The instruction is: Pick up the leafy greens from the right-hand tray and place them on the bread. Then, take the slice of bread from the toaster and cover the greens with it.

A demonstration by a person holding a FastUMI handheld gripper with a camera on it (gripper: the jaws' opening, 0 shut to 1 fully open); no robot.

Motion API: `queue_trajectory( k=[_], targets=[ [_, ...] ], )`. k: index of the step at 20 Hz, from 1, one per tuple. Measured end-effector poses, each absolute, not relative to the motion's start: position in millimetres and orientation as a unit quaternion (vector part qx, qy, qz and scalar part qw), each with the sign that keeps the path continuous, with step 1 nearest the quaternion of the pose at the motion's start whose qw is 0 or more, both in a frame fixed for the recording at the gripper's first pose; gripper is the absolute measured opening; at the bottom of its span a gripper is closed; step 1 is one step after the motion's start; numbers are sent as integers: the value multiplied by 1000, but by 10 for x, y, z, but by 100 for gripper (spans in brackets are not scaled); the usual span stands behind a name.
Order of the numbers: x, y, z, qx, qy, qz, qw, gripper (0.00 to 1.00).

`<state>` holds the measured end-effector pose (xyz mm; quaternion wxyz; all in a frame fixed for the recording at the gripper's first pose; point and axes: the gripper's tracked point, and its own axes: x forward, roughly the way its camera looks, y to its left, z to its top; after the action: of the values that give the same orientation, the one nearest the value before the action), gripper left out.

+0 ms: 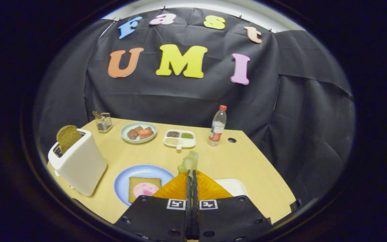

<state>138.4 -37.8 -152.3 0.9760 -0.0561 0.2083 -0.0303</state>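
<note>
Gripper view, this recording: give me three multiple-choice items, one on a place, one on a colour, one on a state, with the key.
1. Where does the toaster stand relative to the blue plate?
A. left of it
B. right of it
C. on it

2. What colour is the cap of the water bottle?
A. green
B. red
C. white

3. What is the claw doing?
A. open above the plate
B. shut on nothing
C. shut on the leafy greens

Key: 1 A, the toaster, with a bread slice standing in it, is left of the plate. 2 B, the cap is red. 3 C, the fingers meet with the greens sticking out past their tips.
</note>
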Motion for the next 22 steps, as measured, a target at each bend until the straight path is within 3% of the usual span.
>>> queue_trajectory(
  k=[9,22],
  targets=[
    [1424,945,-1913,10,223,87,971,0],
    [2036,444,-2763,3,280,57,958,0]
  ],
)
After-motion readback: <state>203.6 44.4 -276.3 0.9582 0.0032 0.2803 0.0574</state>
